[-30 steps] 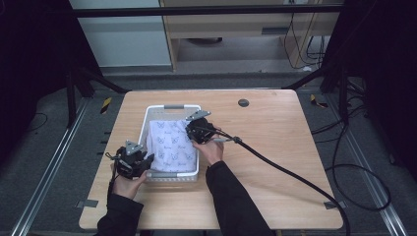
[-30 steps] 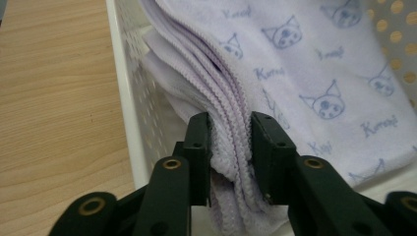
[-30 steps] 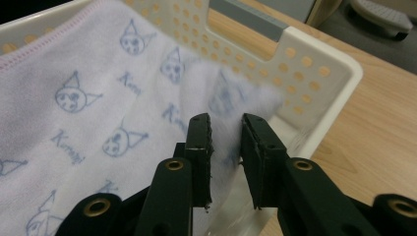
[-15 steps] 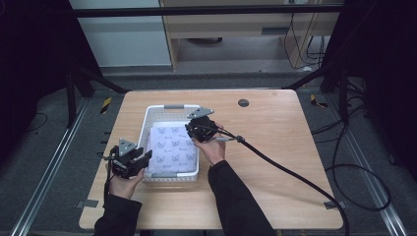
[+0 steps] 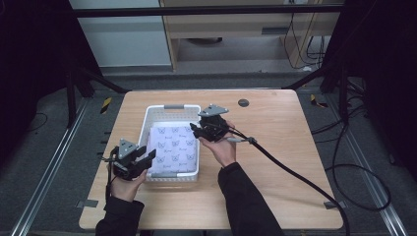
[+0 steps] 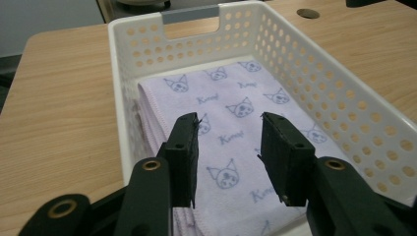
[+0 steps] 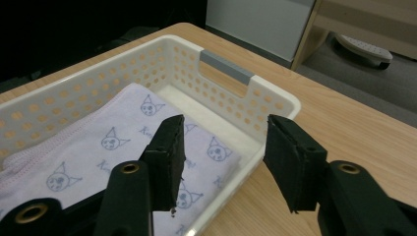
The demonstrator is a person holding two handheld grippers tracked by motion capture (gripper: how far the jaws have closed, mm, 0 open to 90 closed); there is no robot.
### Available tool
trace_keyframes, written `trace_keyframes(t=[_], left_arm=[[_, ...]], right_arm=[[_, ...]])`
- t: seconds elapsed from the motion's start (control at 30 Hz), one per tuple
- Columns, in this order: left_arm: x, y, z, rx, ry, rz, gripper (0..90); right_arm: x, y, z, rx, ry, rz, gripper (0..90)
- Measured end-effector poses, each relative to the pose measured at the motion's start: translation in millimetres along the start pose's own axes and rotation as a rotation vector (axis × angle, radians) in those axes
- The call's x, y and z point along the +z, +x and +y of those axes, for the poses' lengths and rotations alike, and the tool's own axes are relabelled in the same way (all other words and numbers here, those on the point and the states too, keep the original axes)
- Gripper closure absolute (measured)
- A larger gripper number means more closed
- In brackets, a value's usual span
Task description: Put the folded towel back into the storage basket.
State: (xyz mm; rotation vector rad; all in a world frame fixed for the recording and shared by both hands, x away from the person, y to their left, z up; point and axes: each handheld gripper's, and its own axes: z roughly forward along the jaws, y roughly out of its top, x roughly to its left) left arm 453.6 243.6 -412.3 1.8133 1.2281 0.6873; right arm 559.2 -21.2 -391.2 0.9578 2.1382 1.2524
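At frame centre, both the left gripper and right gripper hover above the folded towel in the white basket, jaws just opened, nothing held.

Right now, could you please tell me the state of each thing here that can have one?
Towel: folded, lying flat in the basket.
Basket: upright on the table.
Left gripper: jaws just opening, nothing between.
Right gripper: jaws just opening, nothing between.
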Motion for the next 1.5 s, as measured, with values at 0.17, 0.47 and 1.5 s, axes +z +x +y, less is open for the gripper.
trace_keyframes(t=[0.17, 0.47, 1.5], left_arm=[[-1.4, -11.5, 1.5, 0.017, -0.017, -0.019, 54.2], [-3.8, -33.0, 2.1, 0.069, -0.039, -0.048, 49.5], [-0.9, -62.0, -18.3, 0.17, -0.042, -0.115, 38.6]], right_arm=[[-15.8, -8.2, -3.4, 0.01, -0.013, -0.012, 39.2], [-45.1, -24.4, -19.1, 0.032, -0.039, -0.041, 28.2], [-149.4, -81.3, -142.3, 0.124, -0.062, -0.108, 15.2]])
